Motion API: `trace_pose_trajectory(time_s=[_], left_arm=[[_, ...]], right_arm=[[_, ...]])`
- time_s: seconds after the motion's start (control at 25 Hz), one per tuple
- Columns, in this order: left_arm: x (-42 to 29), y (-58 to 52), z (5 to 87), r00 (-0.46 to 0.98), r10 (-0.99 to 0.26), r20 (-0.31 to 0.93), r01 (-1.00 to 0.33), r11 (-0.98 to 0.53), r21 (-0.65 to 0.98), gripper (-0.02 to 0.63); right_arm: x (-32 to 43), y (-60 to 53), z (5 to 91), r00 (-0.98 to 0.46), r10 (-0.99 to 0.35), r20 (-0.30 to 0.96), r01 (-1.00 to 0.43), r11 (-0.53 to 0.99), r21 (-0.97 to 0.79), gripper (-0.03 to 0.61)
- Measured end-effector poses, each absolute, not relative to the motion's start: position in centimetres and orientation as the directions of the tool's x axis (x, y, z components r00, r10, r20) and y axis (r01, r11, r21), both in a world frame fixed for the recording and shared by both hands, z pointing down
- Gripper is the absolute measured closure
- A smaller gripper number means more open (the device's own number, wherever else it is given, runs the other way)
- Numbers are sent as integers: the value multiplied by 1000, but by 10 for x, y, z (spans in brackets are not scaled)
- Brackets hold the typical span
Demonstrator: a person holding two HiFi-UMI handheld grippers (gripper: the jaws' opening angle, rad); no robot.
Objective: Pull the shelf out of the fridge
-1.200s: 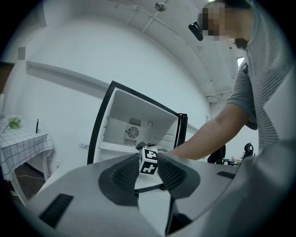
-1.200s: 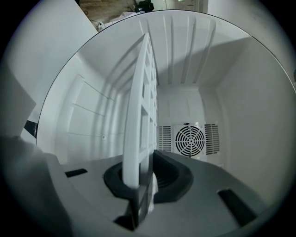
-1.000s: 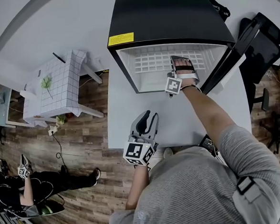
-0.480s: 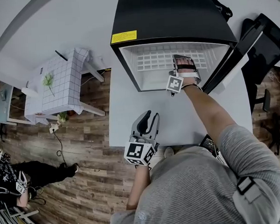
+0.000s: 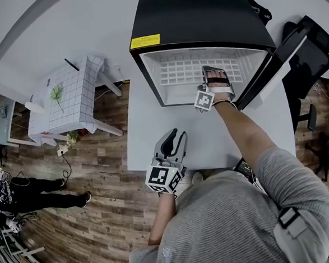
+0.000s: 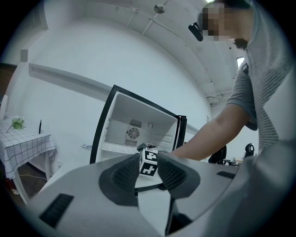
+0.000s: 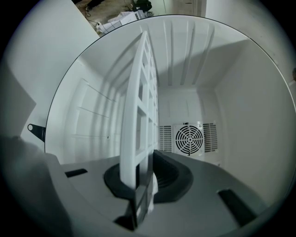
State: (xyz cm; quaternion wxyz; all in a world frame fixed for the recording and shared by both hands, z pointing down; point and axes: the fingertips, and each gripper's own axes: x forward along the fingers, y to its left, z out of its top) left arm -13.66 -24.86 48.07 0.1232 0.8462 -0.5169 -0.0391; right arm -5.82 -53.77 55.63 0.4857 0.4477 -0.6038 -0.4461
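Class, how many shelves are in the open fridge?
1: a white grid shelf across the fridge, its front edge clamped by the right gripper. Lower ones may be hidden.

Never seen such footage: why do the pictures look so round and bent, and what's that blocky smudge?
Head view: the wide lens bows the fridge. Left gripper view: dark round rim; the mosaic was added to hide a face. Right gripper view: the gripped shelf looks bowed.

A test room, not a home kitchen: a black mini fridge (image 5: 201,18) sits on a white table (image 5: 148,135) over wood-plank flooring (image 5: 104,228), a checked-cloth side table (image 5: 72,98) at left, an office chair (image 5: 316,61) at right, a cable (image 5: 69,173) trailing.
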Motion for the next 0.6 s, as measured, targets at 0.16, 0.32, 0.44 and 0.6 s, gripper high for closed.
trace_pose_trajectory(time_s=[0.16, 0.32, 0.44, 0.6], left_arm=[[-135, -245, 481, 465, -883, 58, -865, -439, 244, 500], [-134, -242, 481, 466, -883, 56, -865, -441, 242, 500], [-134, -240, 479, 466, -883, 52, -864, -441, 243, 500], [-133, -237, 476, 472, -880, 49, -860, -449, 242, 500]], right_arm=[[-57, -533, 558, -124, -975, 185, -101, 198, 975, 545], [-51, -529, 559, -93, -980, 176, -67, 182, 981, 545], [-48, -524, 556, -75, -983, 166, -26, 169, 985, 544], [-56, -516, 558, -116, -974, 193, -94, 204, 974, 544]])
